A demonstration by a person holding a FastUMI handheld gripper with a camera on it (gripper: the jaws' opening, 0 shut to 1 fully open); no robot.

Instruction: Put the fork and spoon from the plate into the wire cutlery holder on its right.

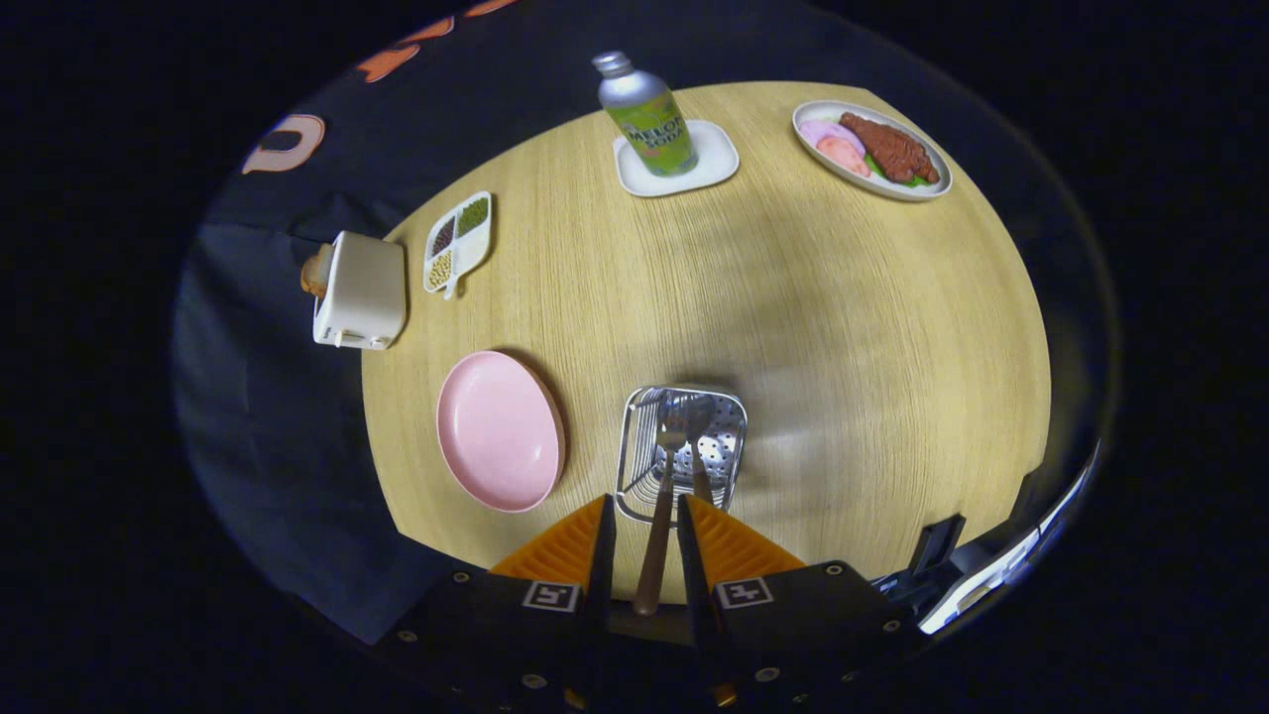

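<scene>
The hand-held gripper (642, 540) stands over the near edge of the round light-wood desk (843, 327), its fingers (601, 550) parted, with a brown wooden handle running between them; whether either finger touches that handle cannot be told. The handle belongs to a metal fork (662, 496), long axis running straight away from the fingers, head pointing away and lying inside the square wire cutlery holder (682, 451) just ahead. A metal spoon (699, 441) with a brown handle lies beside the fork in the same holder, bowl also pointing away. The round pink plate (499, 431) sits just left of the holder, bare. Farther off, a silver and green bottle (647, 117) stands upright on a white square coaster (677, 159). An oval white dish of meat (870, 149), a white divided tray of beans (458, 241) and a white toaster (359, 291) stand near the desk's edges.
</scene>
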